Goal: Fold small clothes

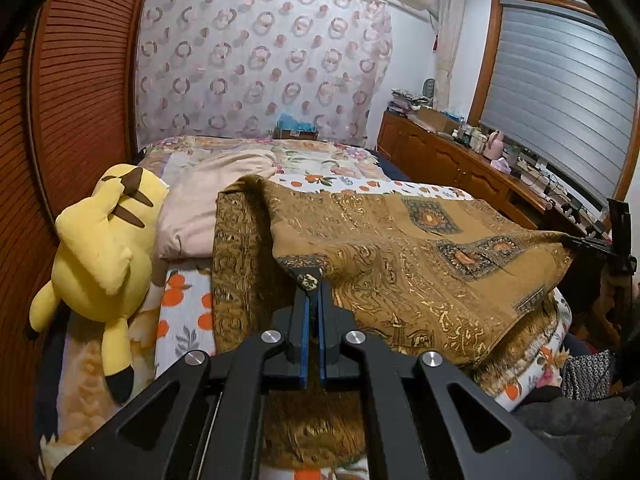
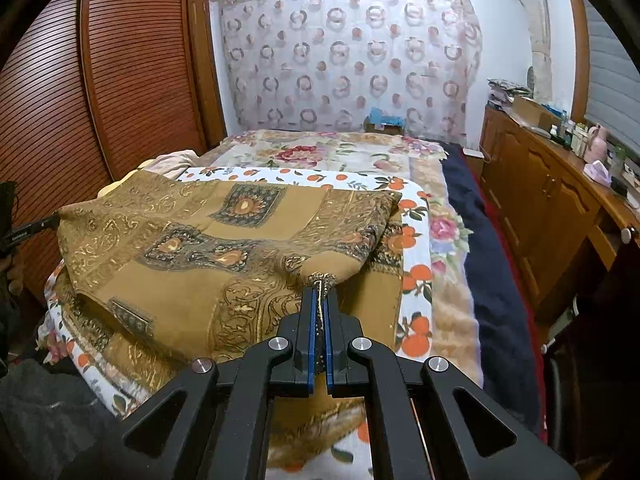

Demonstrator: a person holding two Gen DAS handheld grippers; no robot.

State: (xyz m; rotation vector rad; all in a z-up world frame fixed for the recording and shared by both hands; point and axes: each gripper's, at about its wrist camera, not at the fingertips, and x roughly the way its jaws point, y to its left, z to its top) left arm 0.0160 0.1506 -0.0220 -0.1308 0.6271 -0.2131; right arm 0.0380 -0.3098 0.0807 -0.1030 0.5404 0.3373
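The brown patterned cloth (image 1: 420, 256) lies over the orange-print sheet (image 1: 188, 312) on the bed, and its upper layer is lifted from two corners. The left gripper (image 1: 311, 284) has its two fingers pressed almost together on one corner of the cloth; only a thin slit is between the blue pads (image 1: 306, 320), and a small bunch of fabric sits at the tips. The right gripper (image 2: 320, 282) is closed in the same way on the other near corner, with the golden edge of the cloth running down between its pads. In the left wrist view the right gripper is also seen at the far right end of the cloth, holding the fabric stretched.

To the left of the cloth a yellow plush toy (image 1: 100, 248) lies on its side, and a pink pillow (image 1: 208, 208) is between the toy and the cloth, touching both. Behind the cloth there is a floral blanket (image 2: 320, 152). To the right of the cloth, well apart, stands a wooden cabinet (image 2: 540, 208).
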